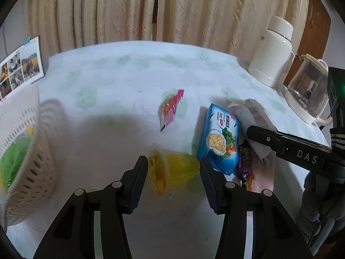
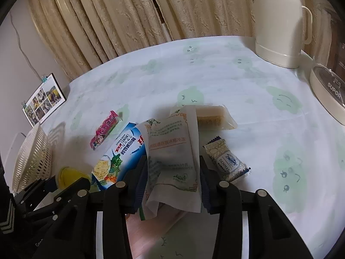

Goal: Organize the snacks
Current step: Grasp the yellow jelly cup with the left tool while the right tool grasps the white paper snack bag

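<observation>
Snacks lie scattered on my desk [image 1: 120,69]. My left tongs [image 1: 174,168] stand wide apart around a yellow jelly cup [image 1: 172,169], barely touching it, beside the white basket [image 1: 23,151]. My right tongs [image 2: 173,179] are spread around a white paper packet [image 2: 174,151], not clamped.

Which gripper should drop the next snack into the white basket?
Left. The left gripper already straddles the yellow jelly cup, and the white basket sits on its side. The right gripper is over the white packet, farther away.
</observation>
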`<action>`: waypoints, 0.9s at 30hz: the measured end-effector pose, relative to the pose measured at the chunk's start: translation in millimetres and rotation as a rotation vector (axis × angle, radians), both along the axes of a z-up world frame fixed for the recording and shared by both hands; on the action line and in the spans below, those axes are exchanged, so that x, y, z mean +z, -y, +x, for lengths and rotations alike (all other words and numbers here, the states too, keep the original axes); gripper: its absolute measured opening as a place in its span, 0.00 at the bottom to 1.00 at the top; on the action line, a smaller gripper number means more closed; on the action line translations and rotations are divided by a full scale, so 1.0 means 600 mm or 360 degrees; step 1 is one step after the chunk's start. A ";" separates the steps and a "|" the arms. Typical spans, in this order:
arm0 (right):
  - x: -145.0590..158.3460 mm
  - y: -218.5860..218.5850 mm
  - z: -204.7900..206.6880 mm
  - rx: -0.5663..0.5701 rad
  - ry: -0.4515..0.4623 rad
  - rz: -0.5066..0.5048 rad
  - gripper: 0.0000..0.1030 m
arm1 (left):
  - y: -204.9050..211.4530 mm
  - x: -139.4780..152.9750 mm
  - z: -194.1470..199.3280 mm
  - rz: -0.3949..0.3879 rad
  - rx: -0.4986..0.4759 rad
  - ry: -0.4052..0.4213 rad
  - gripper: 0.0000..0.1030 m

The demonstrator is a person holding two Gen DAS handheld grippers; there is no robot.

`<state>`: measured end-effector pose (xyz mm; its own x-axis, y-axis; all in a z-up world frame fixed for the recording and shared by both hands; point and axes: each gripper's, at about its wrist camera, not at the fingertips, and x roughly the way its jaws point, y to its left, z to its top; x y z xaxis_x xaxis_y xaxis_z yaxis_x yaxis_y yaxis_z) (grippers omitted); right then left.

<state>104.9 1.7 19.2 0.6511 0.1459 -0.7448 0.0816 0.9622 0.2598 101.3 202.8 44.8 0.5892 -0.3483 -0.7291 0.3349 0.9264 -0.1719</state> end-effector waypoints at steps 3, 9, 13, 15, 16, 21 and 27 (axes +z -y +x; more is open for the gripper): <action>0.006 0.004 -0.005 -0.0011 0.0025 0.0028 0.37 | 0.000 0.014 -0.013 0.0002 -0.0007 0.0077 0.48; 0.023 0.013 -0.016 -0.0020 0.0085 0.0110 0.36 | -0.013 0.046 -0.034 -0.0048 0.0013 0.0205 0.47; 0.029 0.012 -0.020 -0.0005 0.0104 0.0135 0.35 | -0.033 0.062 -0.040 -0.0118 0.0071 0.0246 0.47; 0.029 0.012 -0.021 0.0000 0.0106 0.0159 0.34 | -0.042 0.069 -0.045 -0.0133 0.0105 0.0277 0.47; 0.029 0.013 -0.021 0.0001 0.0108 0.0167 0.34 | -0.049 0.075 -0.047 -0.0138 0.0128 0.0304 0.47; 0.024 0.012 -0.018 0.0002 0.0086 0.0146 0.34 | -0.076 0.099 -0.059 -0.0122 0.0261 0.0439 0.47; 0.015 0.003 -0.013 0.0002 0.0057 0.0067 0.35 | -0.126 0.109 -0.055 -0.0114 0.0455 0.0507 0.47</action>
<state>97.2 -0.4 28.5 0.6771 0.1773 -0.7142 0.0702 0.9505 0.3026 68.5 278.5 110.2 0.8611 -0.1816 -0.4749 0.1135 0.9791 -0.1687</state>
